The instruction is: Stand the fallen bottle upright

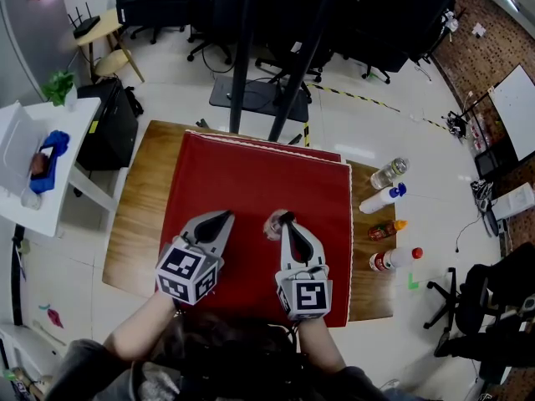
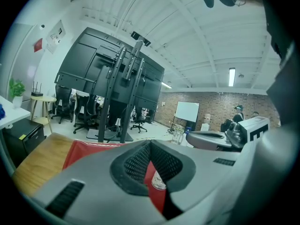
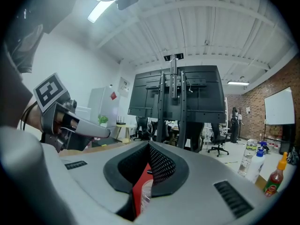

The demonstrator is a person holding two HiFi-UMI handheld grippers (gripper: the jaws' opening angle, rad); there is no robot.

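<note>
The small clear bottle [image 1: 273, 226] sat lower centre on the red mat [image 1: 251, 174], mostly hidden beside the right gripper [image 1: 287, 219]; its axis was unreadable. The jaws of both the right and left gripper [image 1: 225, 216] were pressed together.

This is an office-like lab space: a brick wall [image 1: 481, 57], a whiteboard [image 1: 518, 107], wheeled office chairs [image 1: 464, 295], a tall black equipment frame [image 1: 242, 48] and striped hazard tape [image 1: 359, 97] on a pale floor [image 1: 376, 132].
</note>
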